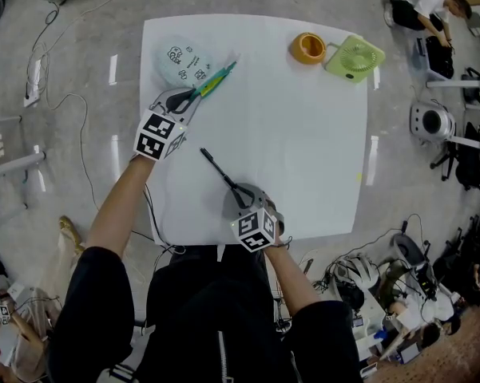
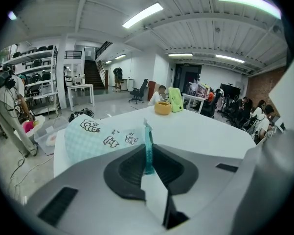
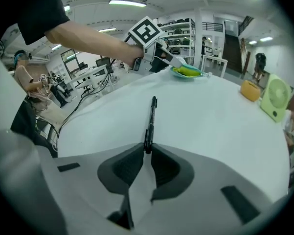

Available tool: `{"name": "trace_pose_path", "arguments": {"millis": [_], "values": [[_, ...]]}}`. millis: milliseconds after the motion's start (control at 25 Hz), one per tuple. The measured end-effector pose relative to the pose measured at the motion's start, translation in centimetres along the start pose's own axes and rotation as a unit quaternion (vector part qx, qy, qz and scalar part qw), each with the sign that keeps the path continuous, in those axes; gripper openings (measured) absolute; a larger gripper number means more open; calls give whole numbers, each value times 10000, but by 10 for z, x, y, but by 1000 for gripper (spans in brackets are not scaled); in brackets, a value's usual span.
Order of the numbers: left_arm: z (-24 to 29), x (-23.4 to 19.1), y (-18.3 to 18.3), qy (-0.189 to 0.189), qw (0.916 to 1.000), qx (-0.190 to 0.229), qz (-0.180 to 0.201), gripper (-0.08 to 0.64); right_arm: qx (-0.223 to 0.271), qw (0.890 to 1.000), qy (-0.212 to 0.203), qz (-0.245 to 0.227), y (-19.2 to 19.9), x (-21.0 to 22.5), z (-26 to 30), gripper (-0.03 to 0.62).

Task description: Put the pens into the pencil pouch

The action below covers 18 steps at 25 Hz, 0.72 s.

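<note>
The right gripper (image 1: 240,191) is pinching the near end of the black pen (image 1: 217,168), which is lying on the white table (image 1: 311,142) ahead of it; the left gripper (image 1: 193,95) is clamping a thin teal strip (image 2: 148,148); the pencil pouch (image 1: 183,62) is sitting just left of its jaws.

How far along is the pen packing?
Done: something yellow-green, maybe a pen, lies at the teal mouth of the mint checked fabric pouch. In hand: left gripper pinches that mouth; right gripper grips the slim black pen. To do: moving it in.
</note>
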<state>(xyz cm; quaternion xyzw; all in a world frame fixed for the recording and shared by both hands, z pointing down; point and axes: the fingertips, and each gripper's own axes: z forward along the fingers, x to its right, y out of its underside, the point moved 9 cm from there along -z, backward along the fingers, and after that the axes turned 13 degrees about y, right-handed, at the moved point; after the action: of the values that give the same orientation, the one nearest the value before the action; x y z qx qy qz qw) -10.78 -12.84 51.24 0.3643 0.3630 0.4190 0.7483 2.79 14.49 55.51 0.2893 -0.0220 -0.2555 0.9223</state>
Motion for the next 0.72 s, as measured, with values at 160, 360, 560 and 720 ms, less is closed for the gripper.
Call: {"name": "trace_pose_path", "arguments": {"millis": [160, 360, 560, 720], "values": [[2, 0, 0, 12, 10000, 8, -24, 55, 42, 9998, -27, 217, -1, 11, -2, 60], [2, 1, 2, 33, 10000, 15, -22, 55, 173, 9993, 40, 329, -6, 26, -5, 58], [2, -2, -1, 51, 10000, 21, -51, 55, 334, 9983, 193, 426, -22, 52, -12, 57], [0, -3, -3, 49, 10000, 55, -65, 55, 536, 9969, 352, 464, -38, 75, -18, 56]]}}
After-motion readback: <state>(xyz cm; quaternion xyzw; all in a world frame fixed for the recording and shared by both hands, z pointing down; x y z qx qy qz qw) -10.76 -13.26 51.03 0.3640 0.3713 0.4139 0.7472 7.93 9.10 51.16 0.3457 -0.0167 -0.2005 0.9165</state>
